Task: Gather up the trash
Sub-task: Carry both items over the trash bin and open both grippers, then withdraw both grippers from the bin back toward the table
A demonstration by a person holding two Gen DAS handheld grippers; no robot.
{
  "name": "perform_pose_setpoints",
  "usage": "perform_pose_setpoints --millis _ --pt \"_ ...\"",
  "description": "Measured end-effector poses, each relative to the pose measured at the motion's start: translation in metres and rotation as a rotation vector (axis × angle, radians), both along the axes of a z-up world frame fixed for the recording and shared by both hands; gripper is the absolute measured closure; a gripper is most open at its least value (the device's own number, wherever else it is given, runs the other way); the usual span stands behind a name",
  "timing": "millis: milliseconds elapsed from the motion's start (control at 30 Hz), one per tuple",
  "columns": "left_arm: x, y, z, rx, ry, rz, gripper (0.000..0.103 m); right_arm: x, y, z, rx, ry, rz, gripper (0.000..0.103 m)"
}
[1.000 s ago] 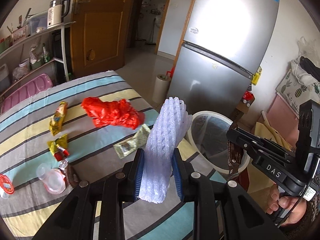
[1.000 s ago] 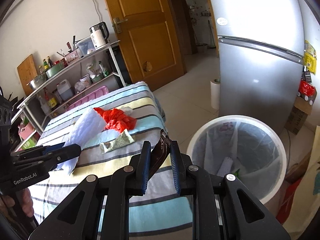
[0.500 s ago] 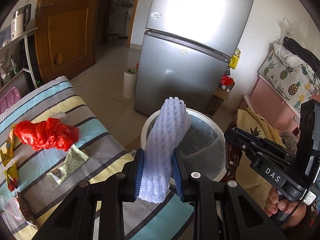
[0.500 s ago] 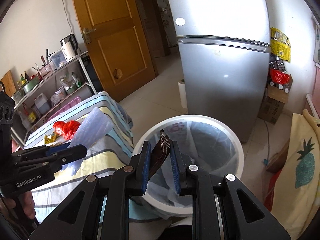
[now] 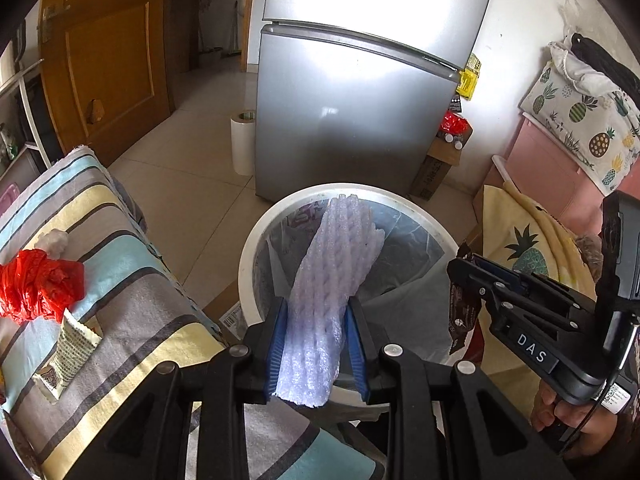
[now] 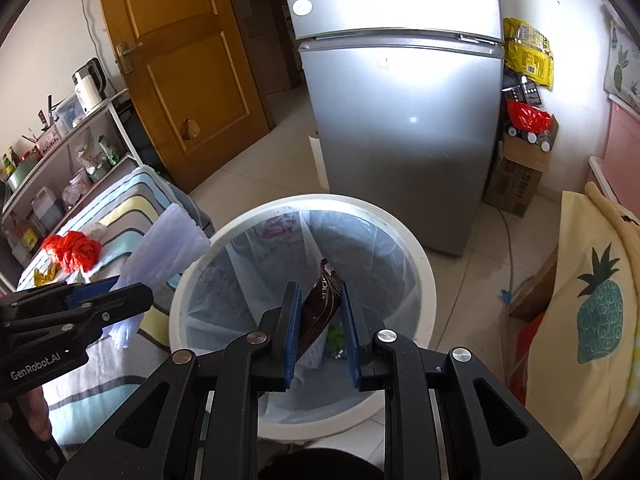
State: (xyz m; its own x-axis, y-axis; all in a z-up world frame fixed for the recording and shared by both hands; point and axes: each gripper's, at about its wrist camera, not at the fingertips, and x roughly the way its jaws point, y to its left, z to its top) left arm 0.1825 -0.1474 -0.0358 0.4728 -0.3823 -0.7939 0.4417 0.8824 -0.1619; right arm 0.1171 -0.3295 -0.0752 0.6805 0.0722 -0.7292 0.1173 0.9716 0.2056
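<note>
Left tongs [image 5: 316,344] clenched on white foam net sleeve [image 5: 332,280], which sticks up centre frame w/ its top over the white trash bin [image 5: 256,248]. Right tongs [image 6: 320,328] clenched on dark brown wrapper [image 6: 322,308], centre frame, directly over bin opening. Red plastic bag [image 5: 38,284] & a sachet [image 5: 68,348] lie on striped bed [image 5: 132,304], left of frame.

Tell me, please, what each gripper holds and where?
Left gripper: white foam net, by its lower end. Right gripper: dark wrapper, by its lower part.
</note>
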Motion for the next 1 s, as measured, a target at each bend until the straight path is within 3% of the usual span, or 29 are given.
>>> perform_pose_setpoints --millis 200,300,333,400,467,1000 --pt "0.005 -0.005 -0.009 0.006 0.015 0.0 0.072 0.003 -0.002 -0.012 -0.004 0.033 -0.003 0.081" --pt "0.005 -0.007 -0.01 0.013 0.01 0.006 0.066 0.002 -0.004 -0.012 -0.004 0.034 -0.018 0.08" --pt "0.004 -0.007 -0.009 0.012 0.009 0.007 0.063 0.002 -0.004 -0.012 -0.004 0.033 -0.02 0.079" --pt "0.004 -0.004 -0.008 0.012 0.004 0.008 0.058 0.001 -0.004 -0.01 -0.011 0.025 -0.026 0.065" --pt "0.003 -0.002 -0.007 0.009 0.005 0.013 0.054 0.001 -0.002 -0.009 -0.015 0.023 -0.025 0.062" --pt "-0.023 0.038 0.015 0.032 -0.076 0.098 0.053 -0.015 0.018 0.008 -0.001 -0.033 -0.006 0.062"
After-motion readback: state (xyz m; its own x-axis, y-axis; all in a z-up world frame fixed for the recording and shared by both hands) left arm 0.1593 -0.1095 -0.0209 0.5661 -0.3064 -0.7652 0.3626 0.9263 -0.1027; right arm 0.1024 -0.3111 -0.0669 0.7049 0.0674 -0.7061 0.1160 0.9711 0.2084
